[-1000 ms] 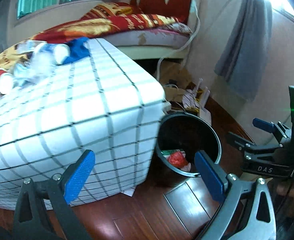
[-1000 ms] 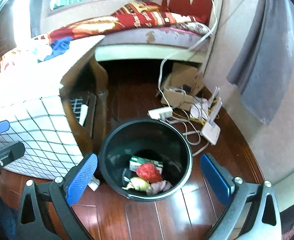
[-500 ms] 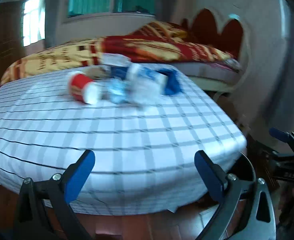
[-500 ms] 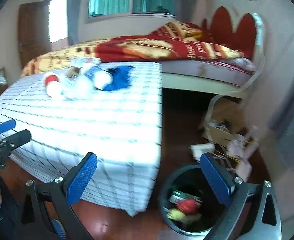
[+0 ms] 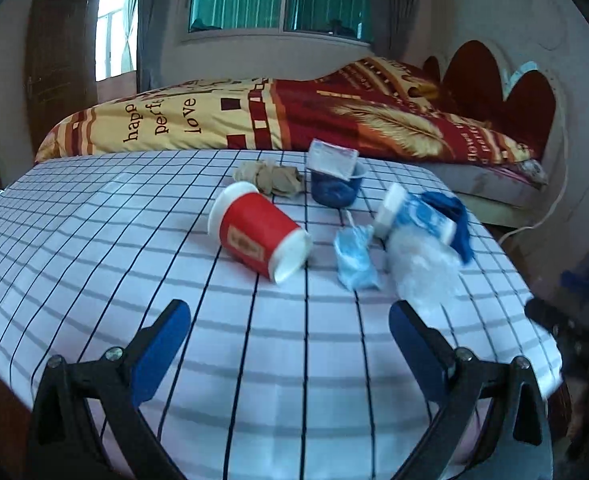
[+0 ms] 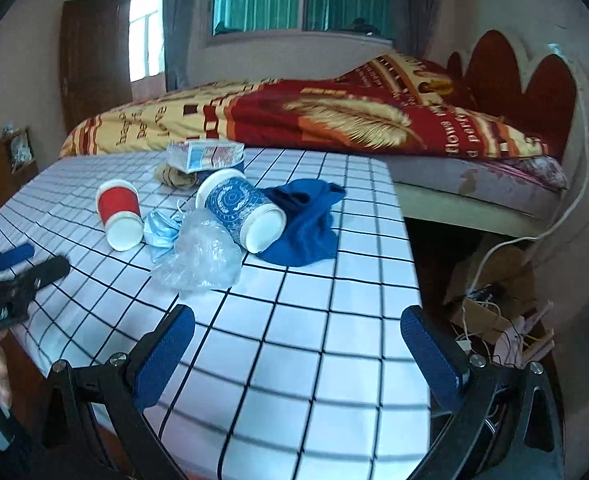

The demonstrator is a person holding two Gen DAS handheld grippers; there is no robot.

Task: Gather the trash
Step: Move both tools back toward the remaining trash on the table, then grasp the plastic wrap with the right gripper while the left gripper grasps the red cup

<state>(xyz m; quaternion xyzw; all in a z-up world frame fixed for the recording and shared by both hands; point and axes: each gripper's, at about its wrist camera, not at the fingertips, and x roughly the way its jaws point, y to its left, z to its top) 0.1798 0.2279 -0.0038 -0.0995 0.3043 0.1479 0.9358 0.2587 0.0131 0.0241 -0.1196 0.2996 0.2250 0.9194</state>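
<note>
Both grippers are hanging wide open and empty over the table's near edge, the left gripper [image 5: 290, 344] facing the litter and the right gripper [image 6: 298, 344] nearer the right edge. On the checked table [image 6: 334, 320], toward its far side, are lying two paper cups, a red cup [image 5: 258, 236] and a blue cup [image 6: 240, 210], one face mask [image 5: 354, 258], one clear plastic bag [image 6: 202, 256], one blue cloth [image 6: 306, 220], one yogurt tub [image 5: 334, 184] and one crumpled brown wad [image 5: 270, 176]. A bed [image 5: 294, 116] is standing behind.
</note>
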